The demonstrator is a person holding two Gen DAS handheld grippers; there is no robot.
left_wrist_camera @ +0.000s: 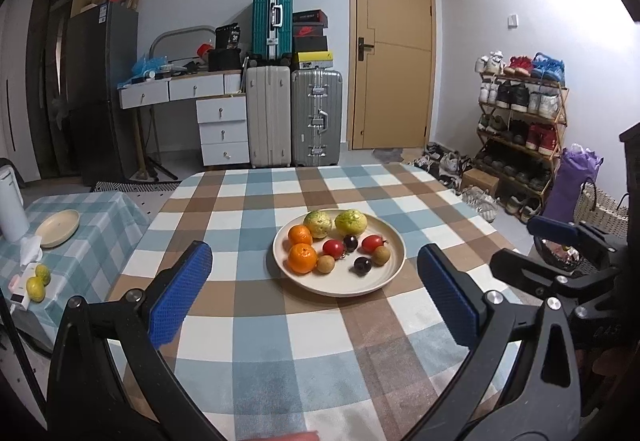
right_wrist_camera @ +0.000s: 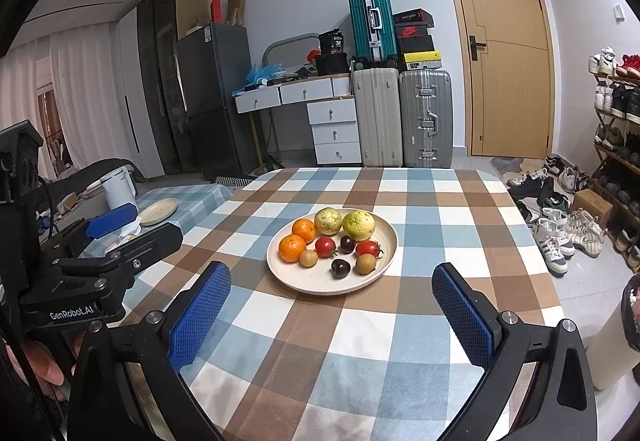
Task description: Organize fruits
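Left wrist view shows the left gripper (left_wrist_camera: 316, 289) with jaws spread and empty, held back over the checked table (left_wrist_camera: 256, 341); the right gripper (right_wrist_camera: 332, 315) likewise. Just ahead, the plate (left_wrist_camera: 376, 283) holds the fruits (left_wrist_camera: 302, 258) paired by kind, seemingly sorted.

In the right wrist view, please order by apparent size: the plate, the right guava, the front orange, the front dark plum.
1. plate
2. right guava
3. front orange
4. front dark plum, though it lies nearest the camera.
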